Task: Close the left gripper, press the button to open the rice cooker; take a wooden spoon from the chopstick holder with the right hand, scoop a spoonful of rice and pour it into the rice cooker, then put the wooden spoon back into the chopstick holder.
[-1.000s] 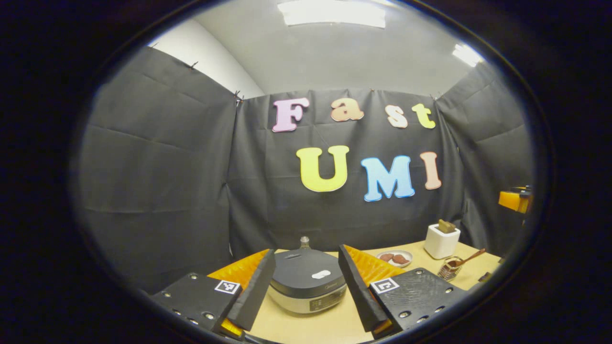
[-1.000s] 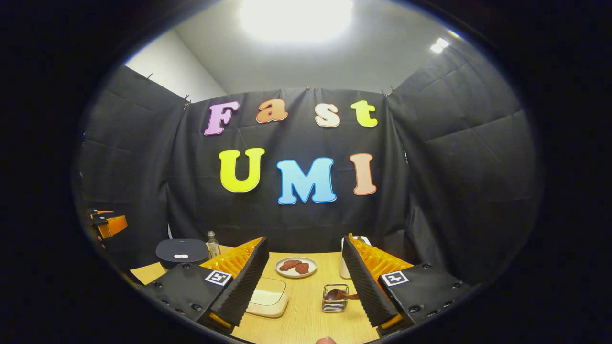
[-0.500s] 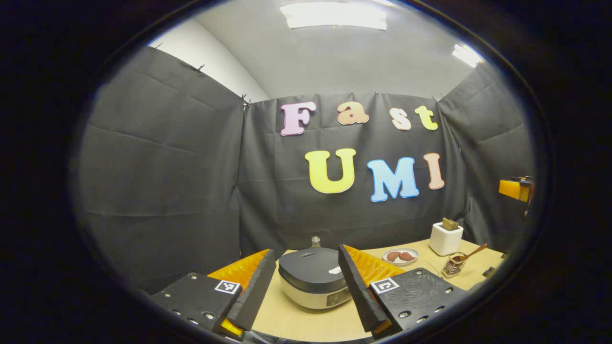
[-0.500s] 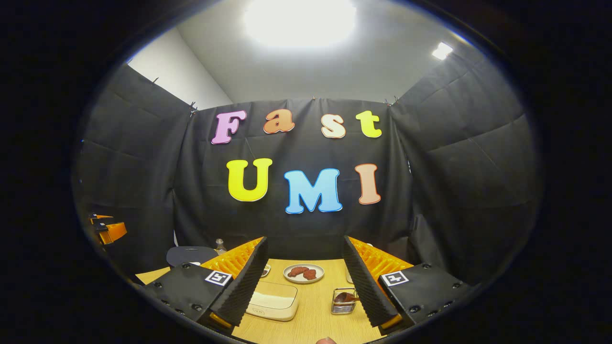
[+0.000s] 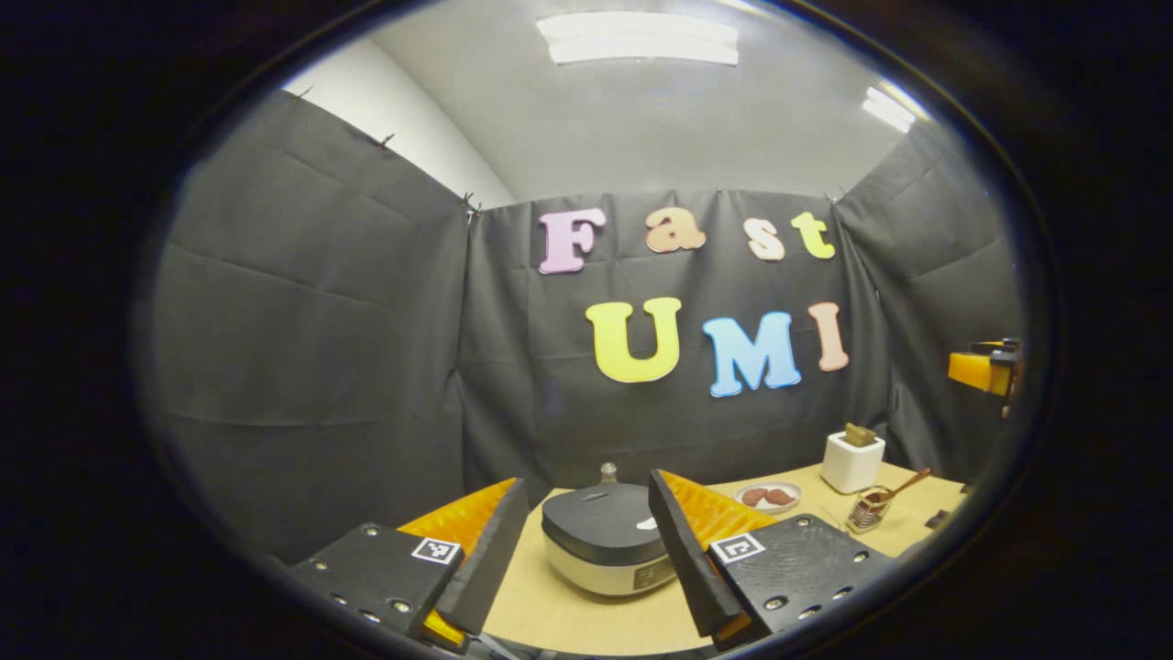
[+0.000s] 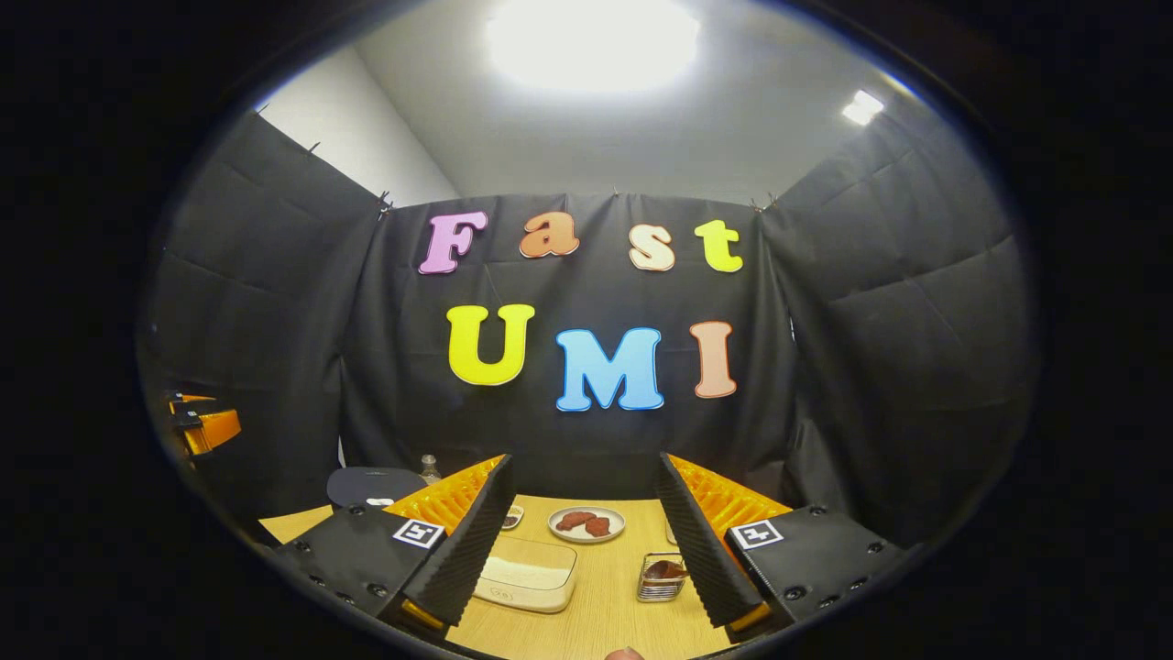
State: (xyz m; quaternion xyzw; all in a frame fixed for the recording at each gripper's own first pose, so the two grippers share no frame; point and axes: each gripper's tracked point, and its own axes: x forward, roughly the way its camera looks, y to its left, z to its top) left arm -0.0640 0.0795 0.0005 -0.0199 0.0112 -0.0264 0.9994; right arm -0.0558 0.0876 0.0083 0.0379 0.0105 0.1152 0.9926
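The round dark-lidded rice cooker (image 5: 607,541) sits dead ahead between the left gripper (image 5: 586,550)'s wide-open fingers, a bit farther off than a second ago, lid still shut, so the press hasn't begun. The right gripper (image 6: 586,550), also wide, faces the wire chopstick holder (image 6: 662,577) holding the brown wooden spoon (image 6: 666,570) on the pale wood bench (image 6: 605,614).

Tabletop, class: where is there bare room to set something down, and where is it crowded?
Free: the table in front of the rice cooker, and the strip between the lidded container and the wire chopstick holder. Crowded: the far right, where plate, white box and holder sit close together.
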